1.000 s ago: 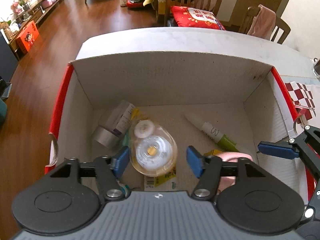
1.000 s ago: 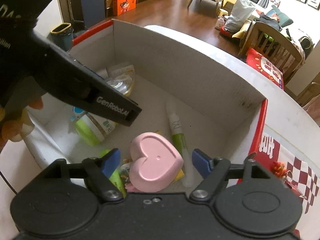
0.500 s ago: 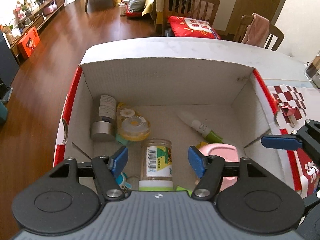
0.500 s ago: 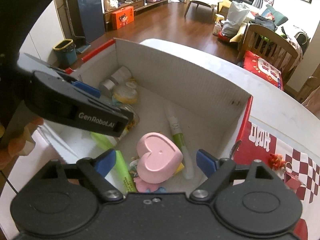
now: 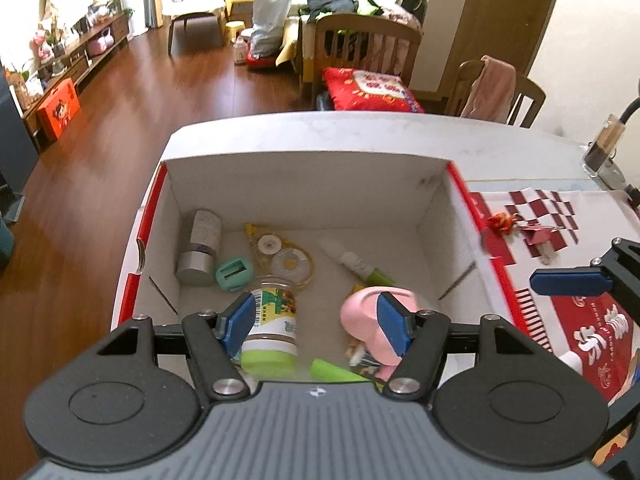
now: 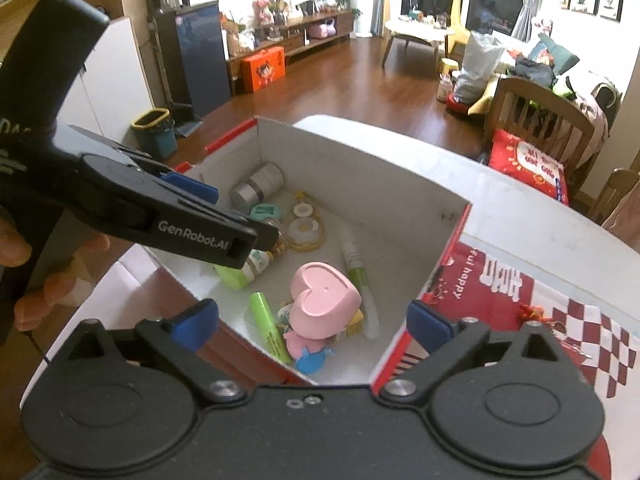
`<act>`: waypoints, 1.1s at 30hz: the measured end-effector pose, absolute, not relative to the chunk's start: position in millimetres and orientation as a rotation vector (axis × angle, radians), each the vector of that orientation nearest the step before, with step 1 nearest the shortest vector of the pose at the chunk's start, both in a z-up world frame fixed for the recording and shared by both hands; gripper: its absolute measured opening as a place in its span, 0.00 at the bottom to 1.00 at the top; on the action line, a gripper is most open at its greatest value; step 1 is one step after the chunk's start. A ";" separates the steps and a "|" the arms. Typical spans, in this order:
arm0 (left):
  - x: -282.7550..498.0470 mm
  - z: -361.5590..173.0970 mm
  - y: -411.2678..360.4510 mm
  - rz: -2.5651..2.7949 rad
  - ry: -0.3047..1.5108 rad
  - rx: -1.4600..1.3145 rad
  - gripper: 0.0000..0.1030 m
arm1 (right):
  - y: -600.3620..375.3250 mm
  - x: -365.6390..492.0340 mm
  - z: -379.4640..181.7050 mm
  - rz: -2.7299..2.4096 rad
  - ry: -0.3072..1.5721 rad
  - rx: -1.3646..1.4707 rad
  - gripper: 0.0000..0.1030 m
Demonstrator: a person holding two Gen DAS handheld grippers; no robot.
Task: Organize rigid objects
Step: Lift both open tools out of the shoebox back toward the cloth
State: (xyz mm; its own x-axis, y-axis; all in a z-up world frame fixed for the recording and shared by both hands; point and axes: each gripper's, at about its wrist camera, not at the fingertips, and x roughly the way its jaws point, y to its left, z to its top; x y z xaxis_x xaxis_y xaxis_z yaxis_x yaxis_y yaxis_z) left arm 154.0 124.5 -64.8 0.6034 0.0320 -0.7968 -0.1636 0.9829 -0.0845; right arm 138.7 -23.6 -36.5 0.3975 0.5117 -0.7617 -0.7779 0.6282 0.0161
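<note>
The white cardboard box (image 5: 304, 184) with red outer edges sits on the pale table (image 5: 360, 132); everything is placed against it. The left gripper (image 5: 316, 322) hangs above the box's near end, its jaws parted after just widening, nothing between the blue pads. Below it on the box floor lies a clear plastic jar (image 5: 272, 320) with a lime-green lid and printed label. The right gripper (image 6: 312, 322) hovers over the box's near corner, its jaws just spread wide and empty; beneath it lies the glossy pink heart-shaped dish (image 6: 324, 300). Deeper in the box lie a silver-capped cylinder (image 5: 200, 252), a round mint-green piece (image 5: 234, 274), a translucent yellowish tape dispenser (image 5: 286, 256) and a white-and-green tube (image 5: 360, 266). A slim lime-green marker (image 6: 270, 328) lies near the dish.
</note>
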 end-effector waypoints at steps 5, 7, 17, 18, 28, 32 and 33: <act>143.3 -51.2 101.3 0.122 0.856 -0.139 0.78 | -53.3 131.8 -23.6 0.847 0.763 -0.352 0.99; 140.9 -46.6 90.8 0.124 0.835 -0.137 0.78 | -67.6 130.4 -19.9 0.841 0.746 -0.341 0.99; 142.4 -29.1 29.5 0.075 0.777 -0.126 0.78 | -142.9 144.9 -12.0 0.754 0.681 -0.287 1.00; 144.5 -28.2 21.7 0.070 0.772 -0.123 0.78 | -149.2 147.1 -12.3 0.744 0.673 -0.287 1.00; 171.6 -33.2 -40.3 0.035 0.743 -0.140 0.78 | -201.9 176.9 -28.0 0.659 0.666 -0.273 1.00; 186.9 -41.0 -61.0 0.013 0.733 -0.174 0.78 | -219.6 188.8 -40.3 0.638 0.665 -0.286 1.00; 191.1 -43.1 -65.7 0.012 0.734 -0.179 0.78 | -223.1 191.9 -43.9 0.635 0.666 -0.289 1.00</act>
